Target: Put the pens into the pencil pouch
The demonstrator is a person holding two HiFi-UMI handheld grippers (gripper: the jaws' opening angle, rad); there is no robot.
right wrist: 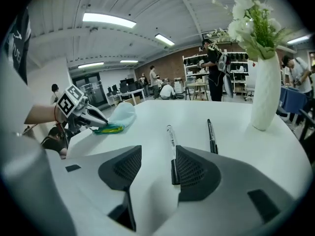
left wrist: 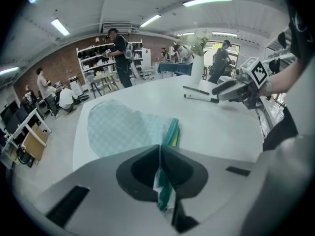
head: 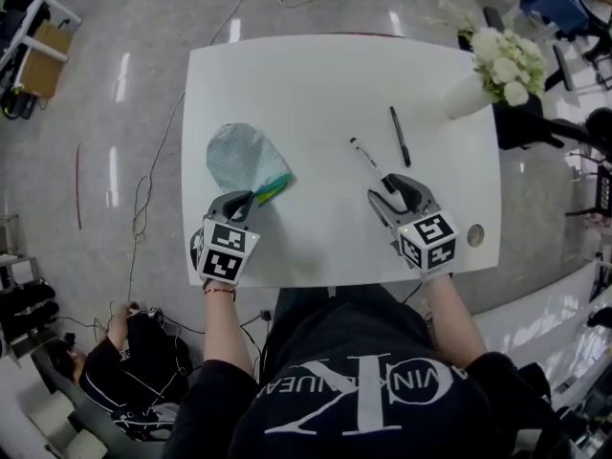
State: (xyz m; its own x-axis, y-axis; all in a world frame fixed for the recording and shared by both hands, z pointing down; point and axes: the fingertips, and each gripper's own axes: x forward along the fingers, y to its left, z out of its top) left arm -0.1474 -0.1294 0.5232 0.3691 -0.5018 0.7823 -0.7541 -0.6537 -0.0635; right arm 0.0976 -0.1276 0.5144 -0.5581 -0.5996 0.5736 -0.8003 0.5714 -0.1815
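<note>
The light blue checked pencil pouch (head: 244,159) lies flat on the white table (head: 316,84), its green and yellow zipper edge toward me. My left gripper (head: 251,199) is shut on that zipper edge (left wrist: 165,181); the pouch body (left wrist: 125,127) stretches away beyond the jaws. A white pen with a black cap (head: 366,156) and a black pen (head: 399,136) lie right of centre. My right gripper (head: 387,191) is open, and the white pen's capped end (right wrist: 172,151) lies between its jaws, close to the right pad. The black pen (right wrist: 211,136) lies just right of them.
A white vase of white flowers (head: 492,75) stands at the table's far right corner, seen tall in the right gripper view (right wrist: 266,92). A small round hole (head: 475,234) sits near the table's right front edge. Shelves, desks and people fill the room behind.
</note>
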